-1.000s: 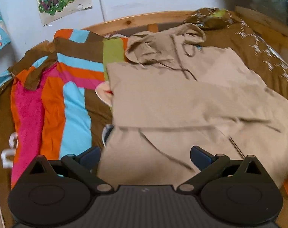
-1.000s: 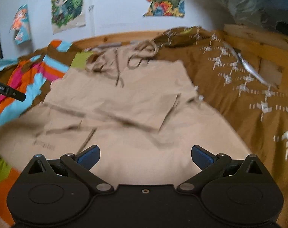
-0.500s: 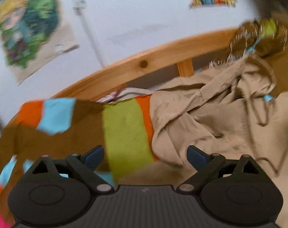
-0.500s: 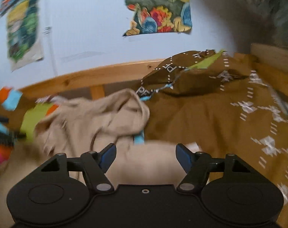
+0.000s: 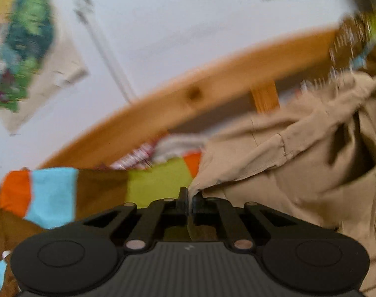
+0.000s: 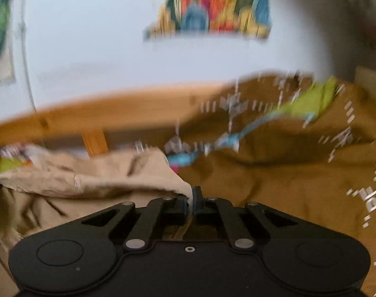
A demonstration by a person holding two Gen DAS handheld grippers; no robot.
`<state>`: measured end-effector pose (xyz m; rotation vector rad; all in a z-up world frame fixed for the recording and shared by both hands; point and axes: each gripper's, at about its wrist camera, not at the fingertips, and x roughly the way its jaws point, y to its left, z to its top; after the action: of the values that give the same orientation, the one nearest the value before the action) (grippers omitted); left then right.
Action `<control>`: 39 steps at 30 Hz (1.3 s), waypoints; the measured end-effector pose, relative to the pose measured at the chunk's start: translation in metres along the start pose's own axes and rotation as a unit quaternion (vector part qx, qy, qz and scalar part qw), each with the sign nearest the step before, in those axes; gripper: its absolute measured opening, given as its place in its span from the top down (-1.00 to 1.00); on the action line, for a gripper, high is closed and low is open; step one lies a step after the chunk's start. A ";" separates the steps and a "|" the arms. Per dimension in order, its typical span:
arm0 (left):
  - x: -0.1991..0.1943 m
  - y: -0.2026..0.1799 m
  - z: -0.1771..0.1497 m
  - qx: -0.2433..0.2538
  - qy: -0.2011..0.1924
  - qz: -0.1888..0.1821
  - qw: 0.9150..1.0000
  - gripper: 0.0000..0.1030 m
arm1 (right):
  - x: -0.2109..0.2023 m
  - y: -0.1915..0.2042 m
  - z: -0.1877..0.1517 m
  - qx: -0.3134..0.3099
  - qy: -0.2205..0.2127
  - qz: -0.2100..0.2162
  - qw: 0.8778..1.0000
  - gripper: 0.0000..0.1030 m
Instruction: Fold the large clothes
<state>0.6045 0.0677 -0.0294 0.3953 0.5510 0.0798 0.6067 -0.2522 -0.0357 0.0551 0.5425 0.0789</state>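
Pinching a corner of the beige hoodie point(image 5: 299, 163), the left gripper point(image 5: 190, 199) has its jaws drawn nearly together with a small fold of tan cloth caught between them. From the left wrist view the garment bunches up to the right of the gripper, its seams and deep folds rising toward the frame's right edge, and it lies on the bed against a striped blanket point(image 5: 94, 188) banded in orange, light blue, brown and lime green. Behind both runs a curved wooden bed rail point(image 5: 188, 94), and above that a pale wall point(image 5: 188, 24) with a blurred green poster point(image 5: 22, 42) at the left. The right gripper point(image 6: 193, 199) is likewise closed down on the hoodie point(image 6: 89, 180), holding another edge of the fabric where the cloth comes to a point at the fingertips; a pale strip of the cloth shows in the narrow slot between the jaws. In the right wrist view the hoodie spreads to the left of the gripper in rumpled layers, while to the right lies a brown patterned cover point(image 6: 287, 173) with small white motifs and a twist of light blue and lime green. The same wooden rail point(image 6: 101, 113) crosses behind, and a colourful poster point(image 6: 210, 10) hangs on the wall above. Both views are smeared by motion, so finer detail of the cloth cannot be made out.
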 end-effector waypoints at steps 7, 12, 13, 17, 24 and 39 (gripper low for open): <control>-0.044 0.014 -0.019 -0.048 -0.109 0.031 0.992 0.96 | -0.038 -0.006 -0.008 -0.033 -0.071 0.042 0.996 0.94; -0.086 0.007 -0.050 -0.050 -0.170 0.050 0.983 0.96 | -0.081 -0.013 -0.032 -0.050 -0.136 0.070 0.987 0.94; -0.095 0.007 -0.055 -0.049 -0.183 0.045 0.981 0.95 | -0.093 -0.015 -0.039 -0.063 -0.144 0.075 0.985 0.94; -0.133 0.002 -0.090 -0.019 -0.220 0.026 0.975 0.95 | -0.128 -0.016 -0.073 -0.134 -0.150 0.074 0.977 0.94; -0.136 -0.022 -0.128 0.051 -0.183 0.003 0.982 0.95 | -0.122 -0.012 -0.112 -0.181 -0.104 0.043 0.977 0.92; -0.161 0.026 -0.163 0.021 0.061 -0.278 0.958 -0.31 | -0.159 -0.054 -0.142 -0.061 0.066 0.100 0.991 0.01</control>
<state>0.3825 0.1189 -0.0669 0.2665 0.7701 -0.4526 0.4007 -0.3161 -0.0796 -0.0158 0.6625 0.3132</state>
